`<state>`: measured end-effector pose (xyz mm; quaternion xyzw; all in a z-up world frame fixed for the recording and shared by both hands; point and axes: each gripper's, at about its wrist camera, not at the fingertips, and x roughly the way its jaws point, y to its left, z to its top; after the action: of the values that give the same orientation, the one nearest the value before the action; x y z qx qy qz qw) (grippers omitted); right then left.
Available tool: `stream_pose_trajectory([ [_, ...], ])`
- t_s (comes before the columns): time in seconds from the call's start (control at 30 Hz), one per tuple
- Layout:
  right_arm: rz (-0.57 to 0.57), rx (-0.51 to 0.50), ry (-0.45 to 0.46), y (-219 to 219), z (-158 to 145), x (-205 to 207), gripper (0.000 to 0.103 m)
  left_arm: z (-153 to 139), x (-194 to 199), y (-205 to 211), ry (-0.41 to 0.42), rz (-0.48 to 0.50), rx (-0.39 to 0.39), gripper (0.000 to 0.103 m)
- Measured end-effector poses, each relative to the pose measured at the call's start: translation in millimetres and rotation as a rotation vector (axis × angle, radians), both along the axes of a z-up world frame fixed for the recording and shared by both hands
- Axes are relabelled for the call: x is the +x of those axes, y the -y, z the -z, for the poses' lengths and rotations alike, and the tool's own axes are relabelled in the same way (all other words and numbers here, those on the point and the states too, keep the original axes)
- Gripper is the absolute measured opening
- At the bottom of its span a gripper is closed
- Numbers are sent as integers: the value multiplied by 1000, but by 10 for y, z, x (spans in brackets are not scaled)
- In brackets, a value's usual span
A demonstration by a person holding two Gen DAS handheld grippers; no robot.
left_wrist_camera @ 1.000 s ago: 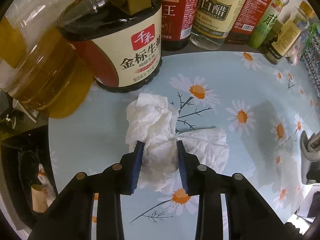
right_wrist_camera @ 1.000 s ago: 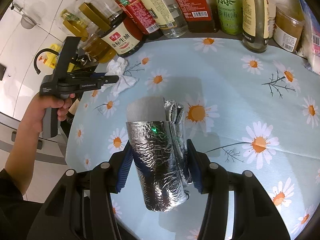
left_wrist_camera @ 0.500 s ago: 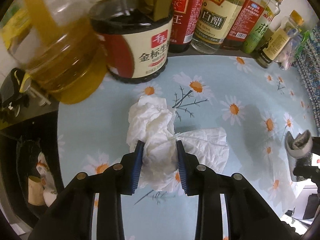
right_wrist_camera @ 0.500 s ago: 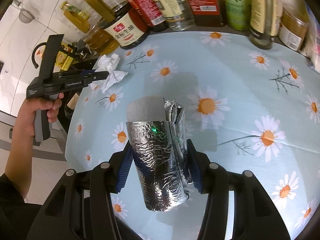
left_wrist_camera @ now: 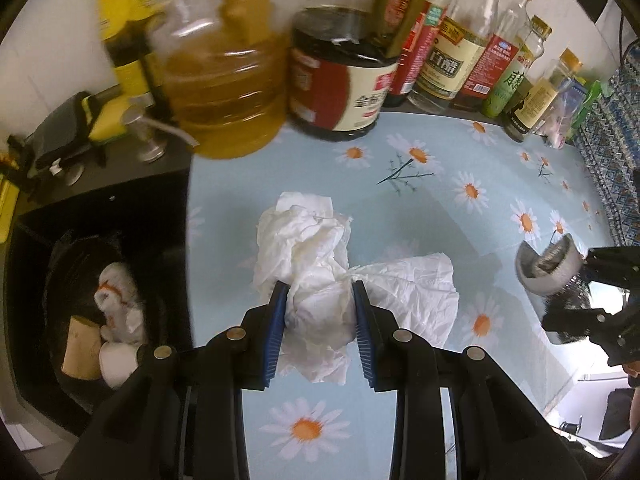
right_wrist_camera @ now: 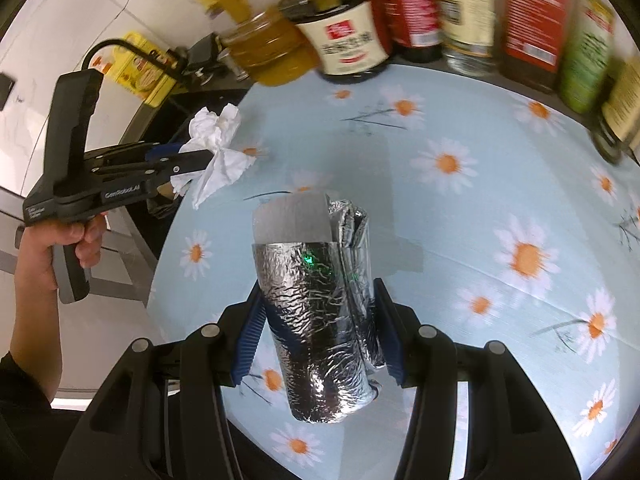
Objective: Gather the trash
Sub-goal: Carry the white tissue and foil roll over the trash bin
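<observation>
The left gripper (left_wrist_camera: 320, 312) pinches a crumpled white tissue (left_wrist_camera: 320, 264) above the table's (left_wrist_camera: 460, 216) left edge, with a black bin (left_wrist_camera: 92, 312) holding trash below that edge. The right gripper (right_wrist_camera: 318, 328) clamps a foil roll (right_wrist_camera: 316, 320) over the daisy-print cloth near the table's front edge. Along the back edge stand an oil jug (left_wrist_camera: 224, 92), a soy jug (left_wrist_camera: 340, 92) labelled "金标", and a vinegar bottle (left_wrist_camera: 448, 60) reading "白醋"; "GenRobot.AI" is printed on the left gripper's side.
</observation>
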<state>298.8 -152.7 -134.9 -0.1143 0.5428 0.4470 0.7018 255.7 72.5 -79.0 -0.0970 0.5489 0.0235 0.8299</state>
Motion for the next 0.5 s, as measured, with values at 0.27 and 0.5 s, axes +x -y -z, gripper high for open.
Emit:
stream_pose_trajectory([
  [0.27, -41, -13, 4, -598, -14, -245, 52, -50, -357, -436, 6, -23, -3, 31],
  [0.5, -82, -32, 2, -1189, 16, -448, 52, -23, -665, -962, 11, -63, -19, 31],
])
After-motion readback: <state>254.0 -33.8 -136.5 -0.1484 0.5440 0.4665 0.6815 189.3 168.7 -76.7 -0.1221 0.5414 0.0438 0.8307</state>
